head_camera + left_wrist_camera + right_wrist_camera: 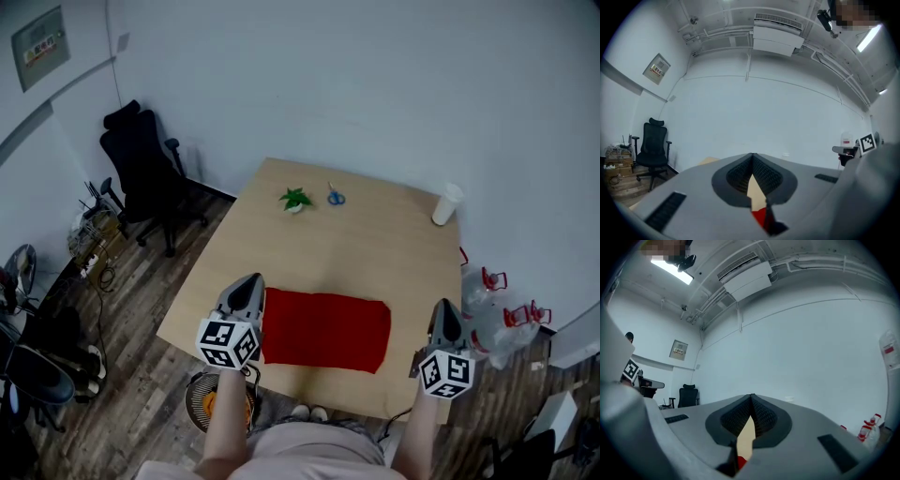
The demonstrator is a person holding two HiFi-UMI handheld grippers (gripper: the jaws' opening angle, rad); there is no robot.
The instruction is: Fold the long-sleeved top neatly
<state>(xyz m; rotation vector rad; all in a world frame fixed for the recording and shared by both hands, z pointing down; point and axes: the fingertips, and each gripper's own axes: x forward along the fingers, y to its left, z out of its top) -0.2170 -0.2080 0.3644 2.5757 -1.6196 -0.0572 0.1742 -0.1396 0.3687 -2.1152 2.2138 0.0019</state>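
Left gripper, grey moulded shell with a marker cube: jaws closed tip to tip, nothing between them. Right gripper, same build: jaws likewise closed and empty. Long-sleeved top: red cloth, matte, already folded into a flat oblong with a slightly uneven right edge. It lies at the near edge of the pale wooden table, between the two grippers, the left one just beside its left edge. Far end of the table, head view only: small green plant, blue-handled scissors, white cup. Black office chair on plank flooring, at left. The two gripper views show ribbed dark pads, the top only as a red sliver beneath, and a ceiling air-conditioning unit.
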